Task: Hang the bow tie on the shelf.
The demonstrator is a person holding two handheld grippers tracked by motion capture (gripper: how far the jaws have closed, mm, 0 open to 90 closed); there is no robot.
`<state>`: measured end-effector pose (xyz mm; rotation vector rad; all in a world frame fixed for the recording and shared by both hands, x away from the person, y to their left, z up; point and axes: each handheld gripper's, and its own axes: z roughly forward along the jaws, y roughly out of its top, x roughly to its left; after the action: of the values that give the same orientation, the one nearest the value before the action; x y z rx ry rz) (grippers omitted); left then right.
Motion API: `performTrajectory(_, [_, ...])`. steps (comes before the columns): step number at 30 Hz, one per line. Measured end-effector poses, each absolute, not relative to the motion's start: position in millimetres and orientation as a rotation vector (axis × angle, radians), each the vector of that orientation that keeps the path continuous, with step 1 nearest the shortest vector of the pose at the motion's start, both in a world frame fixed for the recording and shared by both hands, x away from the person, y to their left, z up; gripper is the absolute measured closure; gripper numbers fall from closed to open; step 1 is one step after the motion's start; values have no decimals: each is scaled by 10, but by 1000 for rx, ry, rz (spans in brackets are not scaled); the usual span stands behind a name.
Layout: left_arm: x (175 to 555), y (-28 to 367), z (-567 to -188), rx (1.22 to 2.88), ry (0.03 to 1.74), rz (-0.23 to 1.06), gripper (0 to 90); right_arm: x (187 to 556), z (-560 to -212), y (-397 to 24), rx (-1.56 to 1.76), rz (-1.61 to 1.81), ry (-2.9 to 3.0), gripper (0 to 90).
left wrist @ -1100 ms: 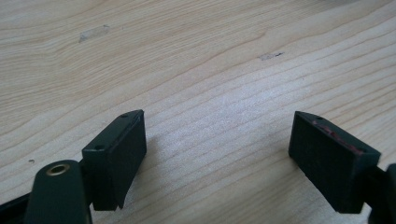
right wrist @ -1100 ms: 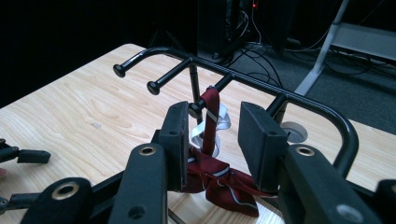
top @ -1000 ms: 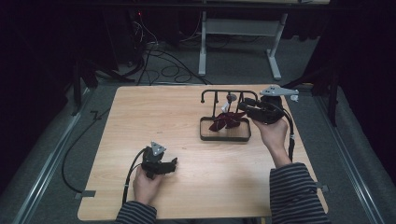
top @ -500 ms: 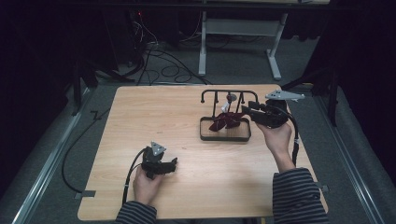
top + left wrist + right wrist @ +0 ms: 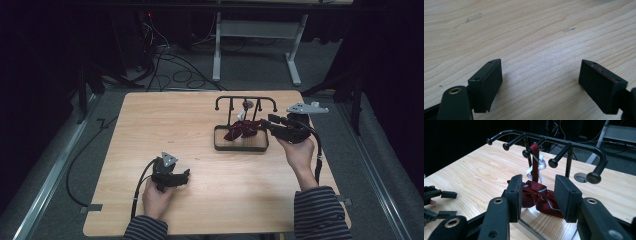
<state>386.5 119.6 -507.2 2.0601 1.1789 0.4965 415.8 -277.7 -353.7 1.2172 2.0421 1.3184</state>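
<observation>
A dark red tie with pale stripes (image 5: 241, 131) hangs over a peg of the black rack (image 5: 245, 98), and its bunched end lies in the rack's tray (image 5: 240, 148). My right gripper (image 5: 266, 125) reaches in from the right at the tray's edge. Its jaws have just been opening. In the right gripper view the tie bundle (image 5: 544, 198) lies beyond the right gripper (image 5: 538, 192), with both pads off it. My left gripper (image 5: 185, 175) rests open on the bare wood near the front left, and nothing sits between its jaws (image 5: 541, 82).
The rack's pegs (image 5: 574, 146) jut toward my right gripper, just above its jaws. A round cable hole (image 5: 580, 177) sits in the tabletop behind the rack. A white desk frame (image 5: 255, 35) and cables lie on the floor past the far edge.
My right gripper has drawn back slightly to the right of the tie, and its jaws stand wider. The left hand and gripper have not moved.
</observation>
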Motion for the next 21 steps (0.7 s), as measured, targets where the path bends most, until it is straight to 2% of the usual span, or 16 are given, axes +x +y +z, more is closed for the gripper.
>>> performTrajectory(21, [3865, 1195, -5072, 2060, 1179, 497, 195, 4024, -3683, -2821, 1235, 1324, 2054, 599])
